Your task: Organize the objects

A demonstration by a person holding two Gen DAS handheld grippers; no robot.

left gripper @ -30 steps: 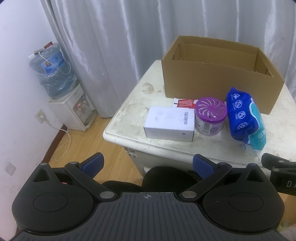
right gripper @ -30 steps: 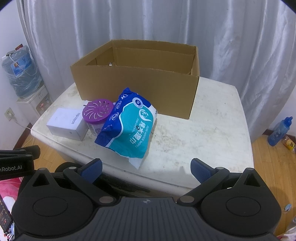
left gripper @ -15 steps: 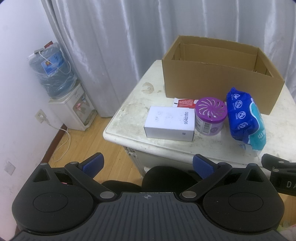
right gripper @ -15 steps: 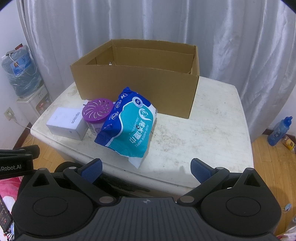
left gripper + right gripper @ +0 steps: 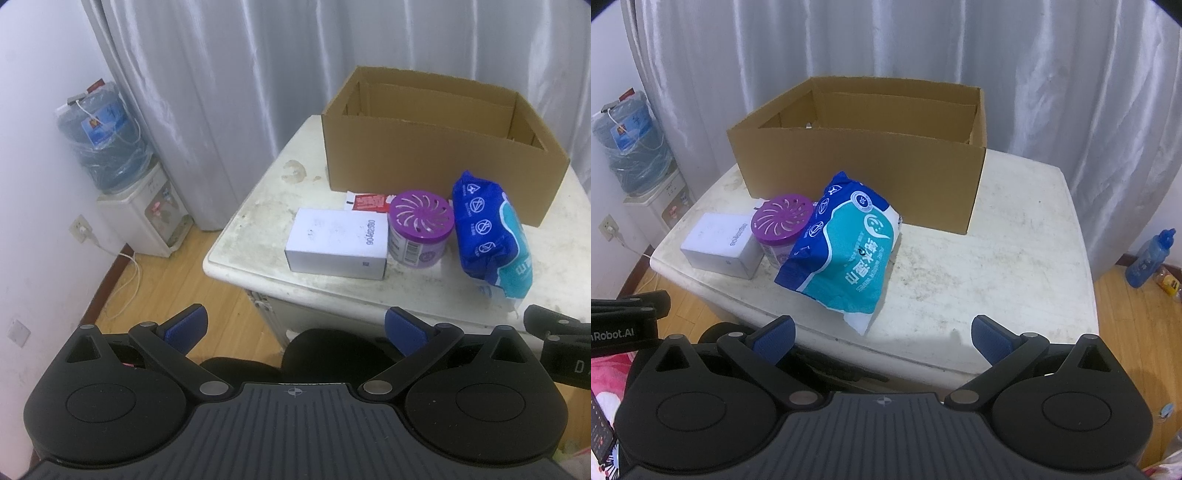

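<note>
left claw [image 5: 293, 325]: mine, wide, holding nothing
right claw [image 5: 882, 334]: wide too
left view only: red packet [image 5: 367, 202] behind white box [image 5: 338, 243]
right view only: blue bottle [image 5: 1148, 258] on floor

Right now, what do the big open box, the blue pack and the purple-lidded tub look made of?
Big open box: plain matte brown cardboard. Blue pack: soft glossy plastic film, wrinkled, probably wet wipes. Purple-lidded tub: likely rigid plastic, with a vented moulded lid and printed label.
</note>
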